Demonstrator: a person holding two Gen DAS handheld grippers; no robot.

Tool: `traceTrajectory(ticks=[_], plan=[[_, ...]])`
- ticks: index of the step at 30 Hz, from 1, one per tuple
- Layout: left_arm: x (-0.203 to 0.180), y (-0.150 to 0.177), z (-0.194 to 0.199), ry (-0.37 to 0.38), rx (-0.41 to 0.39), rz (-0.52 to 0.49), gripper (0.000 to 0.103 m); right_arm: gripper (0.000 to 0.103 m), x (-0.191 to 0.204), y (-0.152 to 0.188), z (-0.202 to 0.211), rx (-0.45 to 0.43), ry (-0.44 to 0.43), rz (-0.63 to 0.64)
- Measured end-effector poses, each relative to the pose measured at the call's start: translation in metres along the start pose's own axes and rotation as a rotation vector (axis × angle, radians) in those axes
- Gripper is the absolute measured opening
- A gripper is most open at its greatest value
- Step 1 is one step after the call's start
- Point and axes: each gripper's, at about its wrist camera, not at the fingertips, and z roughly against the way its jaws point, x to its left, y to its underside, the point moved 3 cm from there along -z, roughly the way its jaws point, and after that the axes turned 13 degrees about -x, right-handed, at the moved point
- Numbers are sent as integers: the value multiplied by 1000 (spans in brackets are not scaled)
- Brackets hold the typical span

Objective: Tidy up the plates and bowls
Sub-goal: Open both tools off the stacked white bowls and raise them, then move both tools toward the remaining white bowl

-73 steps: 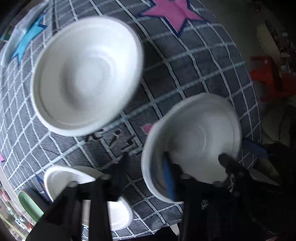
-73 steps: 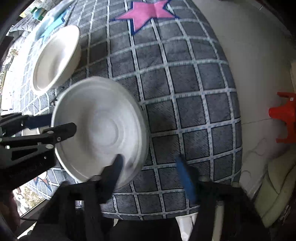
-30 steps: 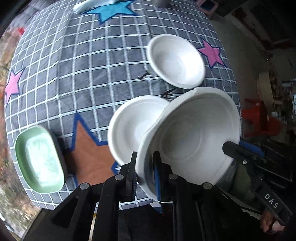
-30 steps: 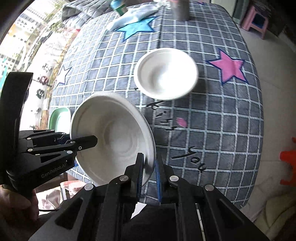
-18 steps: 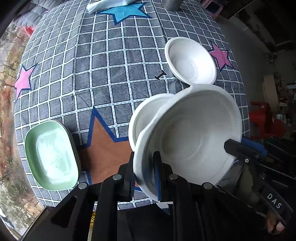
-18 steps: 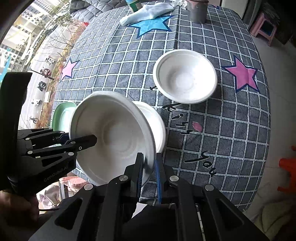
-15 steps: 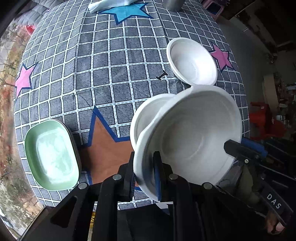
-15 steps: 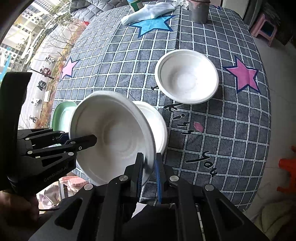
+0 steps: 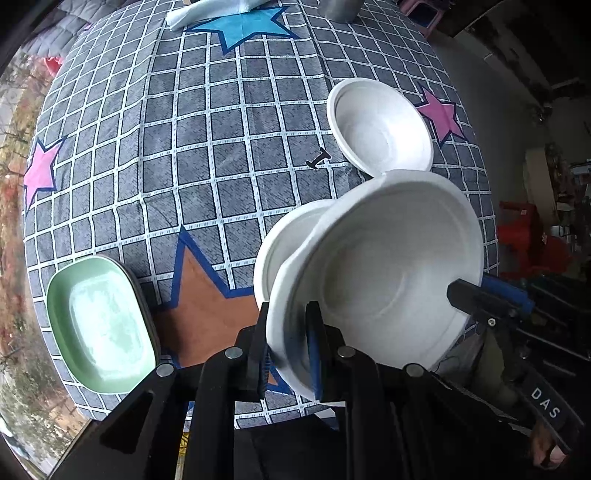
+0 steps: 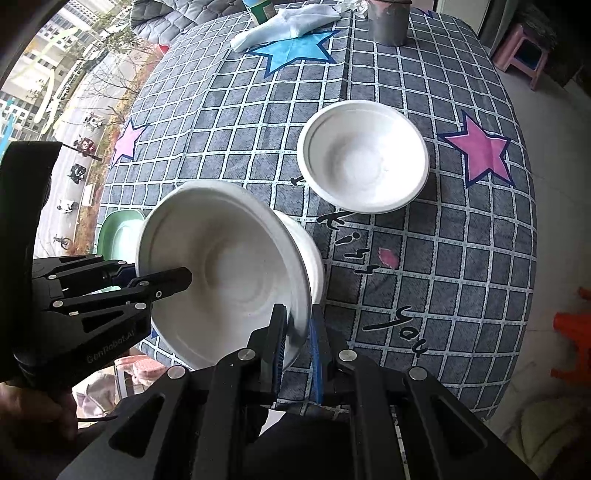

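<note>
Both grippers hold one white bowl (image 9: 384, 280) (image 10: 229, 273) by opposite rims, tilted, above the table. My left gripper (image 9: 290, 339) is shut on its near rim; it also shows at the left of the right wrist view (image 10: 162, 277). My right gripper (image 10: 297, 332) is shut on the other rim and shows in the left wrist view (image 9: 476, 291). A second white bowl (image 9: 280, 254) (image 10: 312, 254) sits on the cloth right under the held one, mostly hidden. A third white bowl (image 9: 380, 129) (image 10: 364, 155) sits farther back. A green plate (image 9: 99, 325) (image 10: 118, 232) lies at the left edge.
The table has a grey checked cloth (image 9: 207, 147) with coloured stars. A folded white cloth (image 10: 284, 22) and a grey metal cup (image 10: 388, 18) stand at the far edge. A red stool (image 9: 532, 243) and a pink stool (image 10: 524, 51) stand on the floor beyond the table.
Earlier the right gripper was open beside the bowl; it has since closed on the rim. Both grippers lifted the bowl and carried it over the second bowl, where it has hardly moved lately.
</note>
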Motion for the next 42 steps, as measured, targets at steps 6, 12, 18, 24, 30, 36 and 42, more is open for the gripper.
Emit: traceTrajectory(ticks=[6, 12, 18, 24, 30, 36, 42], plan=[[11, -7, -5, -96, -22, 20, 82, 20, -6, -5, -14, 37, 14, -13], [15, -7, -4, -89, -26, 36, 82, 70, -21, -8, -9, -7, 62, -52], [7, -15, 0, -92, -66, 15, 82, 70, -36, -8, -7, -11, 91, -94], [-8, -36, 1, -135, -108, -34, 82, 70, -57, -12, -4, -14, 146, -121], [-21, -52, -3, -194, -119, -71, 87, 92, -67, -28, 7, -57, 213, -94], [-30, -57, -11, -228, -126, -99, 93, 92, -68, -44, 14, -101, 237, -48], [-24, -65, -10, -190, -170, -34, 93, 92, -79, -53, 6, -78, 260, -80]])
